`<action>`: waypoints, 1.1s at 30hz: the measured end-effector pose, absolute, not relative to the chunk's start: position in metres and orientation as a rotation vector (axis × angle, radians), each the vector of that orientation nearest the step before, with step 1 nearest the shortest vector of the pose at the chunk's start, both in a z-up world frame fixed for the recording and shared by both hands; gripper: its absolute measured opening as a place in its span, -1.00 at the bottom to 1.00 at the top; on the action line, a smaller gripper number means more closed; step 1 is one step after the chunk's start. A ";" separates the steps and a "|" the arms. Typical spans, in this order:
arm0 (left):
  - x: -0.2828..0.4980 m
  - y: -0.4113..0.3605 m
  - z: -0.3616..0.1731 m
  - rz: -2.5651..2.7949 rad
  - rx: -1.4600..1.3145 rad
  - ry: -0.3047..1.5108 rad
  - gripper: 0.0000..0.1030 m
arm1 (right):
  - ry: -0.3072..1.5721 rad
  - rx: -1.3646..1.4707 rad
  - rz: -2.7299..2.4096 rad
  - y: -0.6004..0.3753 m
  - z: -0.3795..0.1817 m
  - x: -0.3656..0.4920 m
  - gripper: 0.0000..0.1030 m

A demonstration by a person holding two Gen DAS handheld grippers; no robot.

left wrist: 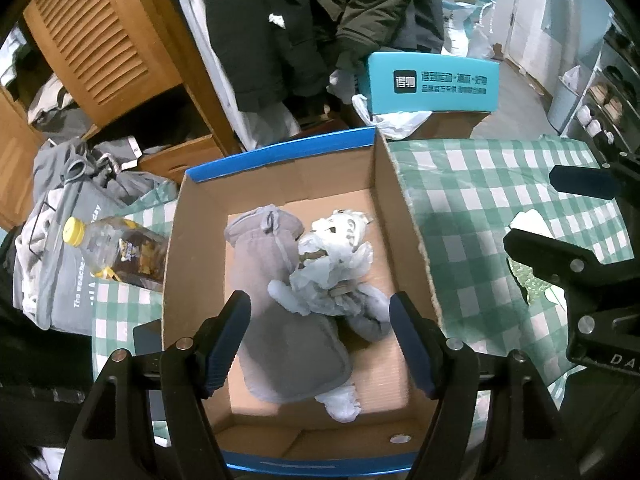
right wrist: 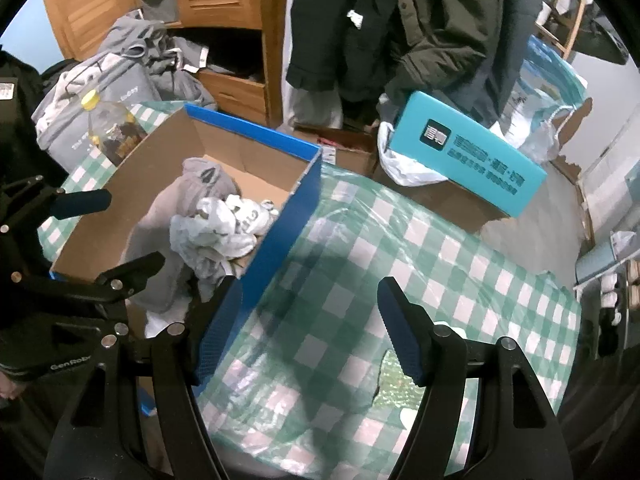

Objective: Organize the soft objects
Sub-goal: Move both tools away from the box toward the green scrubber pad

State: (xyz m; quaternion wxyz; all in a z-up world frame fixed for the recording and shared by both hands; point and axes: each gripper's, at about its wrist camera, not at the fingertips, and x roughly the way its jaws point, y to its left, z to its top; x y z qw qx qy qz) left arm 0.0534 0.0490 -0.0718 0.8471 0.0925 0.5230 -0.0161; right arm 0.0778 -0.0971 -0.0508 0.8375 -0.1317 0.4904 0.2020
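Nearest, the left gripper (left wrist: 318, 340) hangs over the cardboard box (left wrist: 384, 184), jaws spread wide and empty, no pad touching cloth. Beneath it, inside the box, the grey plush pouch (left wrist: 276, 308) lies with the crumpled pale garment (left wrist: 332, 256) resting on it. The right gripper (right wrist: 310, 332) is likewise wide open and empty above the bare checked tablecloth (right wrist: 460, 264). The placing step appears complete. The next move calls for locating another soft item; the small white patch (left wrist: 530, 220) by the table's edge may be one, though it is too obscured to identify.
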 end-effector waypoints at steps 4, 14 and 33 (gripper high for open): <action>0.053 0.039 -0.070 -0.043 0.210 1.095 0.49 | 1.041 -0.270 0.414 -0.108 -0.051 0.076 0.37; 0.054 0.012 -0.070 -0.078 0.246 1.095 0.58 | 1.056 -0.237 0.373 -0.139 -0.055 0.074 0.37; 0.054 -0.062 -0.081 -0.192 0.348 1.117 0.59 | 1.103 -0.151 0.265 -0.218 -0.072 0.065 0.37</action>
